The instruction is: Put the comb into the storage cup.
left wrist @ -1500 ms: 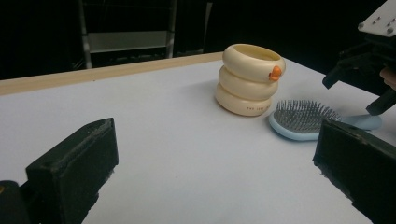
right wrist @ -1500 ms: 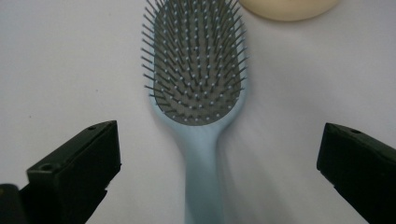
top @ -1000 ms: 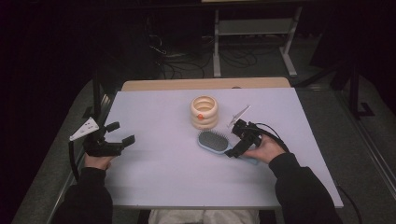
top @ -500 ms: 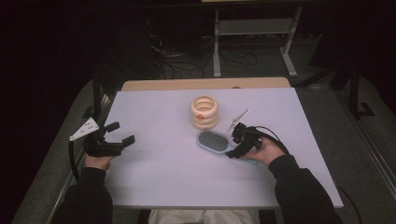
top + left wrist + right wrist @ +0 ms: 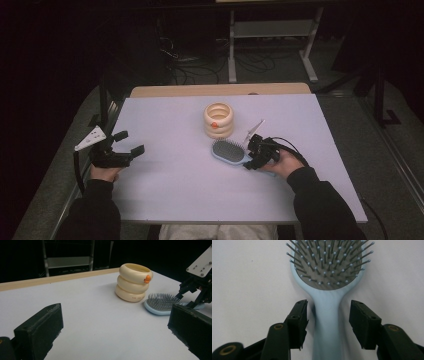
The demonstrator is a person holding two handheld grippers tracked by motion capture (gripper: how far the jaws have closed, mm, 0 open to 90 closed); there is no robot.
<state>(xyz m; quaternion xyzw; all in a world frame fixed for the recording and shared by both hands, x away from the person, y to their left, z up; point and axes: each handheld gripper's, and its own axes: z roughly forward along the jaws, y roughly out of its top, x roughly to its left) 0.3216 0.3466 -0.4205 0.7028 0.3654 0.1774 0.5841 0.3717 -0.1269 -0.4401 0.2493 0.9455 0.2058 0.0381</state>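
A light blue hairbrush [image 5: 227,150] lies bristles up on the white table [image 5: 175,200], just in front of a stack of cream rings [image 5: 218,120]. My right gripper [image 5: 251,152] straddles the brush handle [image 5: 327,322]. Its jaws have just been closing, and a gap still shows on each side of the handle, so the pads do not press on it. My left gripper [image 5: 131,142] hovers open near the table's left side with nothing between its fingers. In the left gripper view the ring stack [image 5: 133,282], the brush [image 5: 161,303] and the right gripper [image 5: 197,290] stand ahead.
The top ring carries a small orange knob [image 5: 214,125]. A wooden strip [image 5: 220,90] runs along the table's far edge. Beyond it, in the dark, are a metal frame [image 5: 270,30] and cables on the floor.
The right gripper's jaws have narrowed around the brush handle, and the hand has shifted only slightly. The left hand and gripper have stayed where they were.
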